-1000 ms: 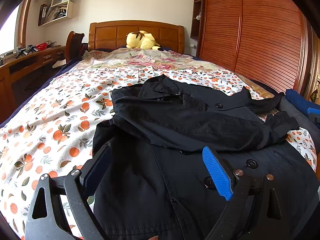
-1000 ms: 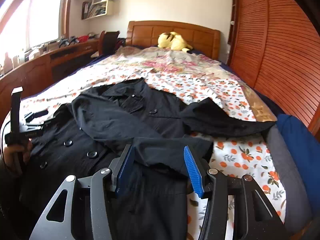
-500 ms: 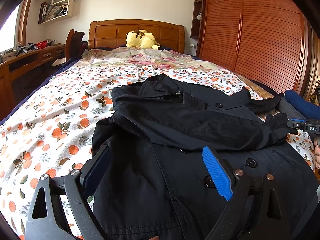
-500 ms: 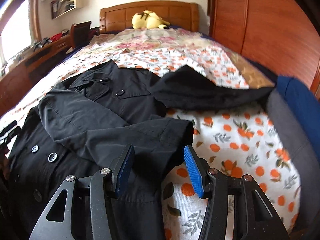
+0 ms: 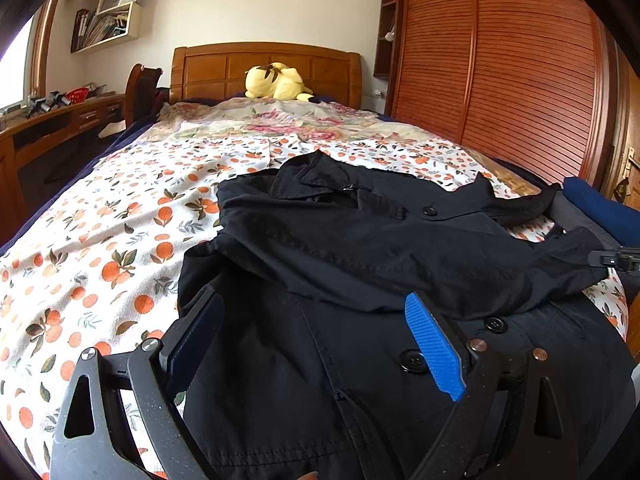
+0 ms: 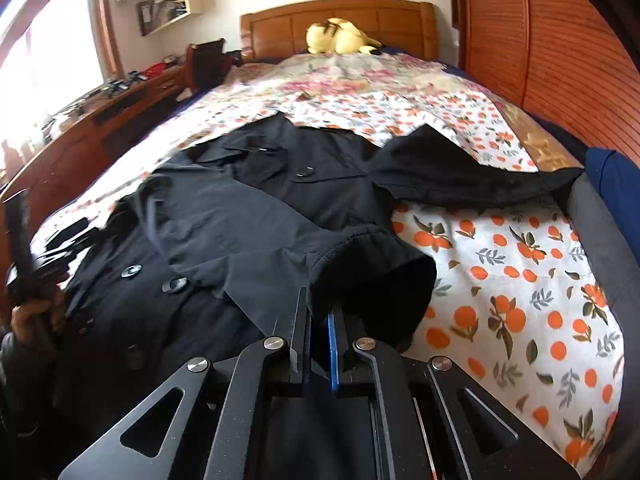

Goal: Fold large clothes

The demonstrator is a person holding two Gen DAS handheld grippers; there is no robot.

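Right wrist: jaws pinch coat sleeve (image 6: 372,264).

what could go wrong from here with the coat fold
The right claw is shut on only the cuff edge of the folded sleeve, so the thin bite could slip out when pulled. The left claw hangs open over the black coat, holding nothing down, so tugging the sleeve may drag the coat across the bedspread and undo the fold.

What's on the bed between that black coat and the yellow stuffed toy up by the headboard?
Only bedding: the orange-print sheet, then a pink floral cover running up to the yellow plush toy. Nothing else lies beyond the black coat; both wrist views show it.
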